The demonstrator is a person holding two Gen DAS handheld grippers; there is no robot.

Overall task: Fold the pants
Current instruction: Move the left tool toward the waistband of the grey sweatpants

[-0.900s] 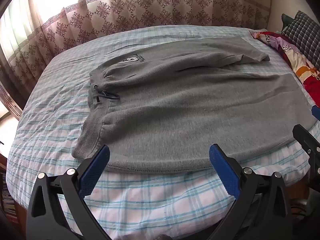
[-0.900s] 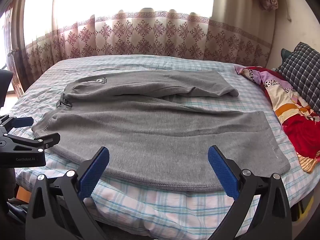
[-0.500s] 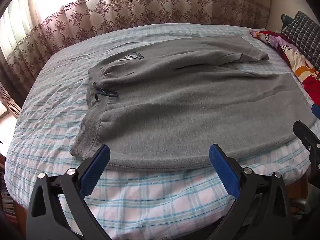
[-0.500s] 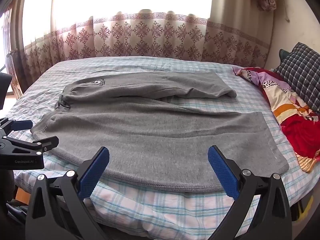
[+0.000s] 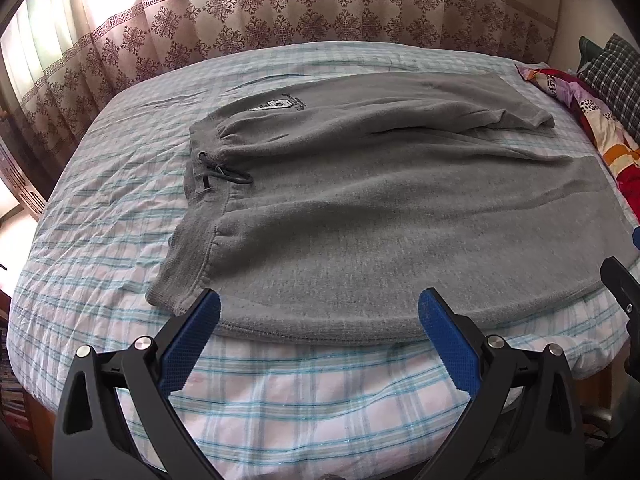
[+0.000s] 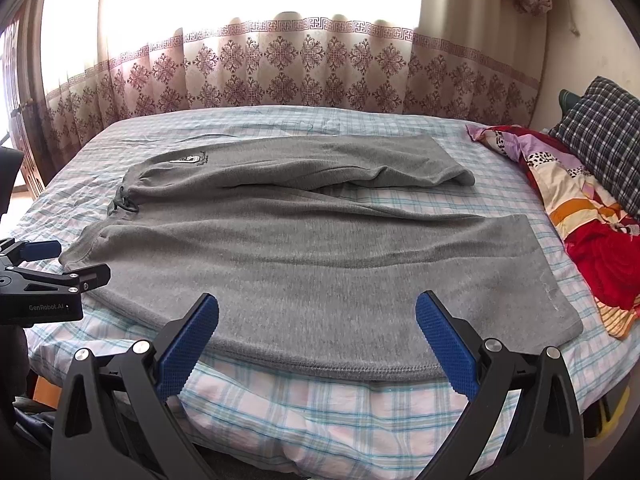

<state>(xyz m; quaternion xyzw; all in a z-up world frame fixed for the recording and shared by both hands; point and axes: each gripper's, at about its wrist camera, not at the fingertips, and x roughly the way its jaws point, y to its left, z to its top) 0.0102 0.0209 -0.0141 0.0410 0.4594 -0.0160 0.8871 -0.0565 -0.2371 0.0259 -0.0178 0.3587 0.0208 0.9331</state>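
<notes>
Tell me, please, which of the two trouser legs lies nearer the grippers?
The wide, flat leg along the bed's near edge lies nearer, with its seam just beyond both open grippers. The other leg stretches toward the curtain side and ends in a rumpled cuff.

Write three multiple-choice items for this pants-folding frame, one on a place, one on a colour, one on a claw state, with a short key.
1. Where does the waistband of the pants lie?
A. Toward the left side of the bed
B. Against the plaid pillow
C. Hanging off the near edge

2. What colour are the pants?
A. Navy
B. Grey
C. Red

3. How is the left claw?
A. Shut on the hem
B. Open, holding nothing
C. Shut on the drawstring

Key: 1 A, the waistband and drawstring sit at the left end while the legs run toward the pillow. 2 B, the fabric is plain grey. 3 B, its blue pads stand wide apart just short of the near hem, like the right claw.
</notes>
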